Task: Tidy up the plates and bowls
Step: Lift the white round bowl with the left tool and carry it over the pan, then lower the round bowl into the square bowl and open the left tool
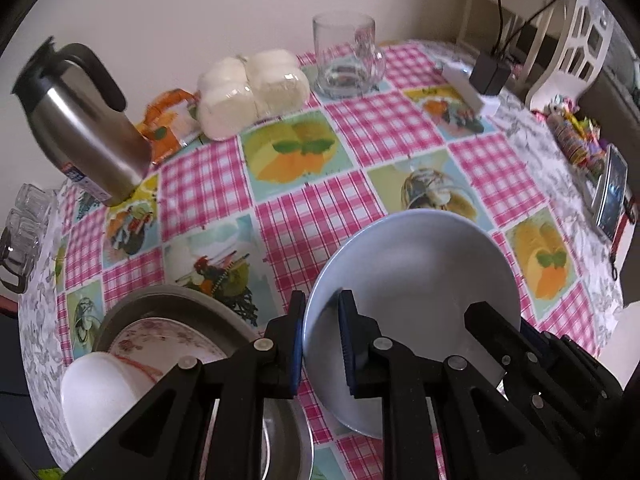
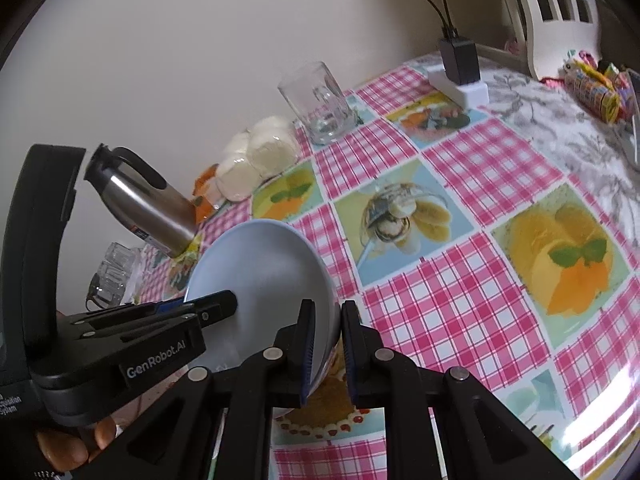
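A pale blue bowl [image 1: 416, 280] is held above the table, tilted, by both grippers. My left gripper [image 1: 320, 344] is shut on its left rim. My right gripper [image 2: 325, 344] is shut on its right rim; the bowl also shows in the right wrist view [image 2: 264, 276]. The right gripper appears in the left wrist view [image 1: 516, 340] at the bowl's right side, and the left gripper in the right wrist view [image 2: 208, 306]. At lower left a metal basin [image 1: 168, 300] holds a flowered plate [image 1: 160, 340] and a white bowl [image 1: 100, 396].
On the checked tablecloth [image 1: 328, 208] stand a steel thermos jug [image 1: 84, 128], wrapped white buns [image 1: 252, 88], a glass mug [image 1: 346, 56] and a power strip with adapter [image 1: 480, 84]. Small glasses [image 1: 24, 232] sit at the left edge, candy [image 1: 576, 132] at the right.
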`<action>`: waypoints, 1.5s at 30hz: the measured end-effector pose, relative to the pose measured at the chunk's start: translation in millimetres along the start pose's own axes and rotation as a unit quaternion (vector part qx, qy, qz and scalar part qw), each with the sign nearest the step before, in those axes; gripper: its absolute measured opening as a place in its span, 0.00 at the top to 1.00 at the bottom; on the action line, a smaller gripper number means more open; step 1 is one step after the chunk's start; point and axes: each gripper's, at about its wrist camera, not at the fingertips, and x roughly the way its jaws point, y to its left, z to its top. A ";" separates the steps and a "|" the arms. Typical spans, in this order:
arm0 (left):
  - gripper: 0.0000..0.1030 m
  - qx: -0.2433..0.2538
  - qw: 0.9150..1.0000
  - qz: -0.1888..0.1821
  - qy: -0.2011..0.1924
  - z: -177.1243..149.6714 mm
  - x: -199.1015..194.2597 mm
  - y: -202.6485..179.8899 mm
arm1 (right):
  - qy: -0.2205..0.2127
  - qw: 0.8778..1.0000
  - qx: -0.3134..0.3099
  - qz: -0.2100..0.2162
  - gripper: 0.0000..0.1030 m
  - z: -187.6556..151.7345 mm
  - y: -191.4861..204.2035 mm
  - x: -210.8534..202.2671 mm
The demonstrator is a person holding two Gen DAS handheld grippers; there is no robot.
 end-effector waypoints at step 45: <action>0.84 -0.114 0.987 0.041 -0.105 -75.5 -108.4 143.2 | -0.013 0.988 -0.120 0.096 0.86 -35.3 160.5 -35.1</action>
